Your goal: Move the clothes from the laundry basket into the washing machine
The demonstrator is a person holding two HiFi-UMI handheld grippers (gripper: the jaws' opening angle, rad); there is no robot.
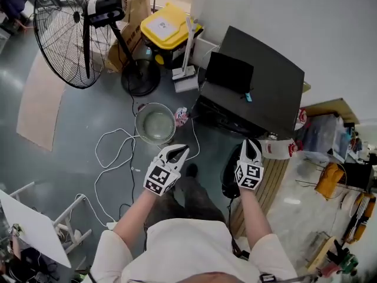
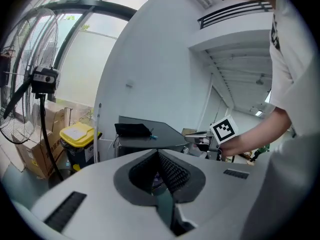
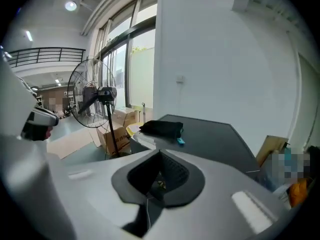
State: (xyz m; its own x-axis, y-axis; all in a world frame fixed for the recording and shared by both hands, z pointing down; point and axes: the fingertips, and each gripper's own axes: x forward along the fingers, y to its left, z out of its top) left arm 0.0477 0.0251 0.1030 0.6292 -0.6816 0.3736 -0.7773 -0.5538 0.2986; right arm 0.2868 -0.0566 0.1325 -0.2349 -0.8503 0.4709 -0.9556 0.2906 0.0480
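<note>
In the head view my left gripper (image 1: 178, 149) and right gripper (image 1: 252, 141) are held up side by side in front of the person's chest, and nothing hangs from either. Both point toward the dark-topped washing machine (image 1: 265, 87), which has a flat black item (image 1: 230, 72) lying on its lid. The left gripper (image 2: 158, 153) has its jaws together at the tips with no cloth in them. The right gripper (image 3: 160, 153) is shut and also empty. A round grey tub (image 1: 155, 122) stands on the floor left of the machine, with a small pink cloth (image 1: 181, 115) beside its rim.
A large standing fan (image 1: 70, 28) fills the back left. A yellow-lidded bin (image 1: 168, 28) and cardboard boxes stand behind the tub. A white cable (image 1: 115, 152) loops over the floor. A slatted wooden board (image 1: 265, 187) and cluttered boxes lie to the right.
</note>
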